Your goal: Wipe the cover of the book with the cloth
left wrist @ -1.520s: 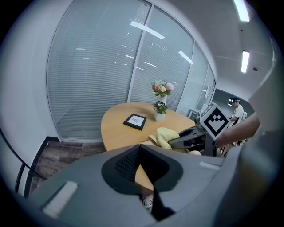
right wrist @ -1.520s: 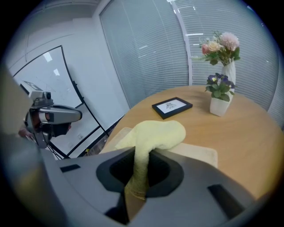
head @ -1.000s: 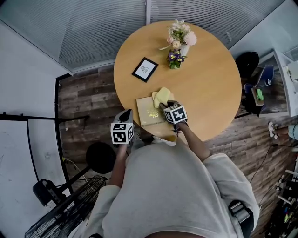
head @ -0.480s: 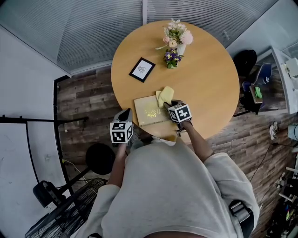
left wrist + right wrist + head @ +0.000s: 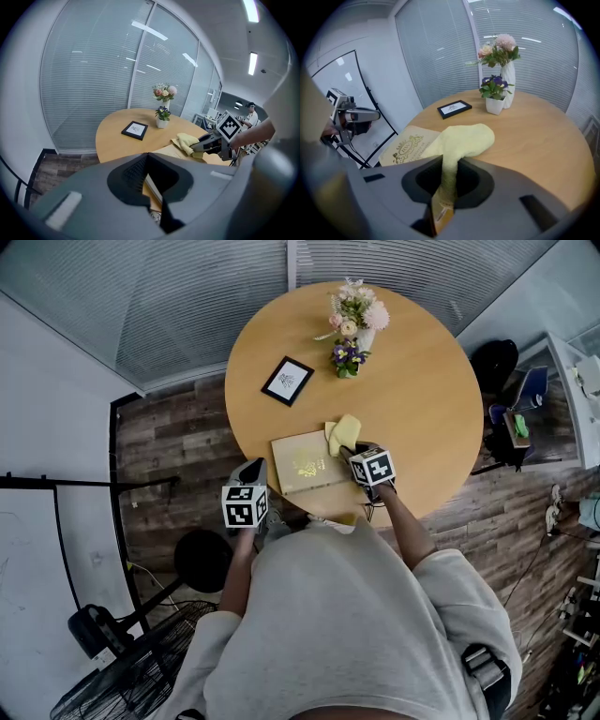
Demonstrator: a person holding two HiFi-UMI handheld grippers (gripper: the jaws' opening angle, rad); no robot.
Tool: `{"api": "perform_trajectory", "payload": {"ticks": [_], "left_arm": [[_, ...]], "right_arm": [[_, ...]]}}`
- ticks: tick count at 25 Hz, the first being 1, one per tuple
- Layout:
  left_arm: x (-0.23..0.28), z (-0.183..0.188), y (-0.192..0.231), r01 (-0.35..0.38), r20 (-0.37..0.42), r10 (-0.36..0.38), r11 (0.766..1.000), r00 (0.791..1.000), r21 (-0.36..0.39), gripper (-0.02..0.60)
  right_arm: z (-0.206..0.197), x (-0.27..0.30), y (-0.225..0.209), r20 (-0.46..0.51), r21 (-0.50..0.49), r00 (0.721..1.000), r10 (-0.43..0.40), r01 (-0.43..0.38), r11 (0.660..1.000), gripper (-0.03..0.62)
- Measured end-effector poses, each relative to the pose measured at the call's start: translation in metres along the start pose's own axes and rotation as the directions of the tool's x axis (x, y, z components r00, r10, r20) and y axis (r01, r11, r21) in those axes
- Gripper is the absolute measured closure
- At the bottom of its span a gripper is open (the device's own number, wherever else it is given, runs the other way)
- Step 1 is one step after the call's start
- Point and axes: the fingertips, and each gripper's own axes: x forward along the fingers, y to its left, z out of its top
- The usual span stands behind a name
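Observation:
A tan book (image 5: 302,463) with a gold crest lies flat near the front edge of the round wooden table (image 5: 422,399). My right gripper (image 5: 351,448) is shut on a yellow cloth (image 5: 343,433), which drapes over the book's far right corner and onto the table. In the right gripper view the cloth (image 5: 461,139) runs up from between the jaws, with the book (image 5: 405,147) to its left. My left gripper (image 5: 253,469) hovers just off the table edge at the book's near left corner, shut on nothing. In the left gripper view a strip of the book (image 5: 152,185) shows past the jaws.
A black picture frame (image 5: 288,380) lies on the table's left part. A white vase of flowers (image 5: 354,320) and a small pot of purple flowers (image 5: 345,359) stand at the back. A black stool (image 5: 202,559) and a fan (image 5: 122,662) stand on the floor at the left.
My right gripper has slid to the right with the cloth, from over the book's cover to its right edge. The left gripper has stayed where it was.

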Motion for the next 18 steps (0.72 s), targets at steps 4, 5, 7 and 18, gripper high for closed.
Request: {"api": "perform_trajectory", "payload": {"ticks": [4,5,7,18], "left_arm": [[-0.001,0.001,0.002,-0.001,0.001,0.001,1.000,1.000,-0.001,0.575],[-0.001,0.000,0.002,-0.002,0.001,0.002,1.000,1.000,-0.001,0.575],[-0.002,0.000,0.004,-0.004,0.001,0.004,1.000,1.000,-0.003,0.575],[0.000,0.001,-0.001,0.009,-0.001,-0.009,1.000,1.000,-0.001,0.575]], "right_arm": [[-0.003,-0.004,-0.007,-0.001,0.008,1.000,-0.019,0.019,1.000,0.534],[-0.004,-0.005,-0.009,-0.002,0.011,1.000,-0.025,0.025,1.000,0.534],[-0.005,-0.007,-0.012,-0.002,0.012,0.999,-0.037,0.037,0.999,0.534],[-0.017,-0.028,-0.037,-0.005,0.032,0.991,-0.132,0.132,0.991,0.534]]}}
